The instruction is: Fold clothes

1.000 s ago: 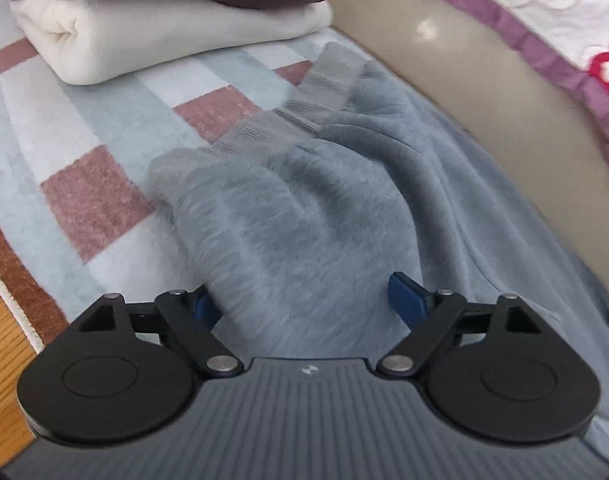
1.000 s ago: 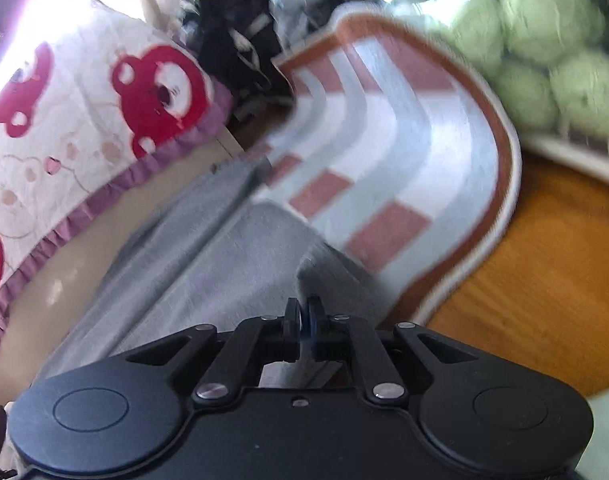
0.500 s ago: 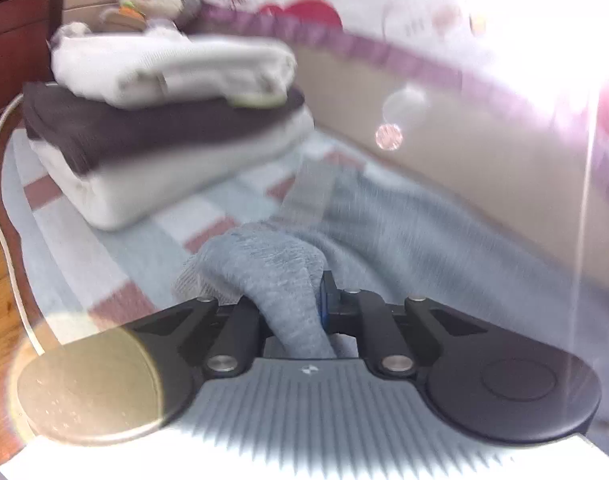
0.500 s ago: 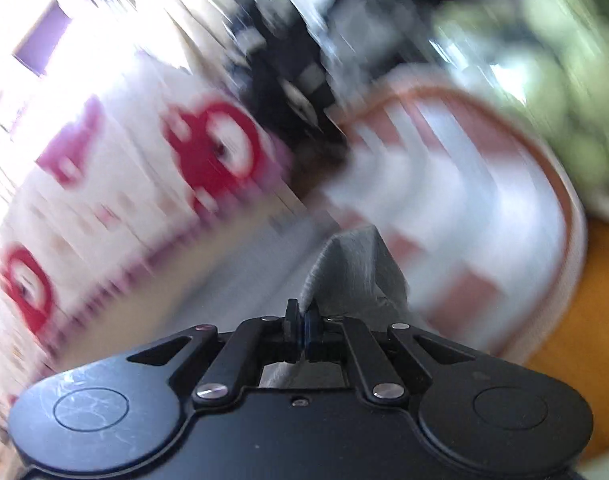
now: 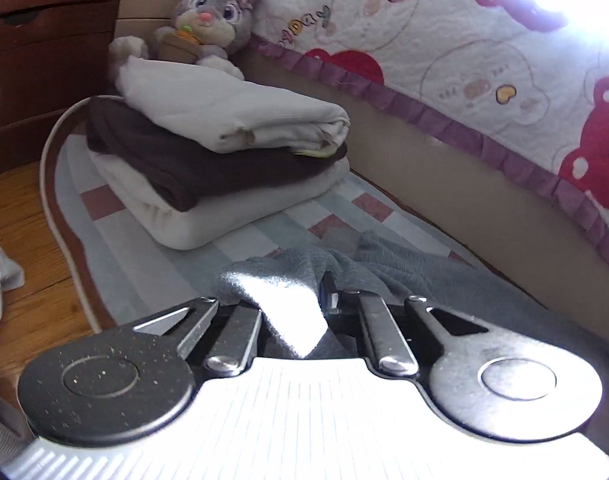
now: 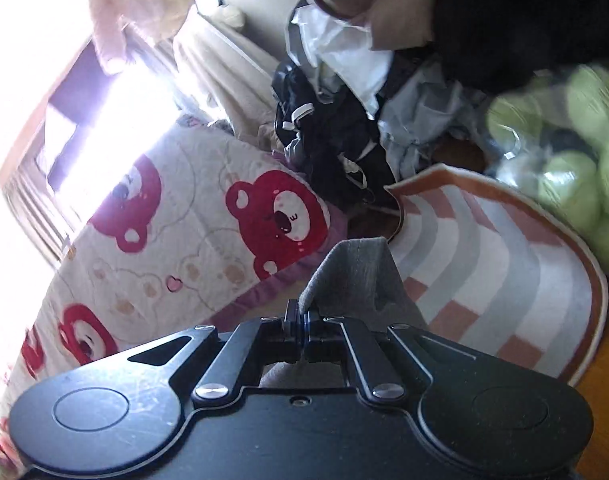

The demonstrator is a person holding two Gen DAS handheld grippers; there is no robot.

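A grey fleece garment (image 5: 416, 276) lies on the striped rug (image 5: 144, 276) beside the bed. My left gripper (image 5: 304, 300) is shut on a bunched fold of it, which bulges up between the fingers in bright sunlight. In the right wrist view my right gripper (image 6: 302, 316) is shut on another edge of the same grey garment (image 6: 356, 276), lifted so a corner of cloth stands up above the pads. A stack of folded clothes (image 5: 224, 152), cream, dark brown and cream, sits on the rug further back.
A plush rabbit (image 5: 208, 20) leans behind the stack beside a dark wooden dresser (image 5: 44, 48). The bed's bear-print quilt (image 5: 464, 60) runs along the right. A heap of unfolded clothes (image 6: 344, 120) and a bag of green balls (image 6: 576, 160) lie beyond the rug's (image 6: 484, 260) far end.
The left gripper closed on the grey fabric and both grippers rose, lifting the garment off the rug. The views tilted up from the floor toward the stack and bed.
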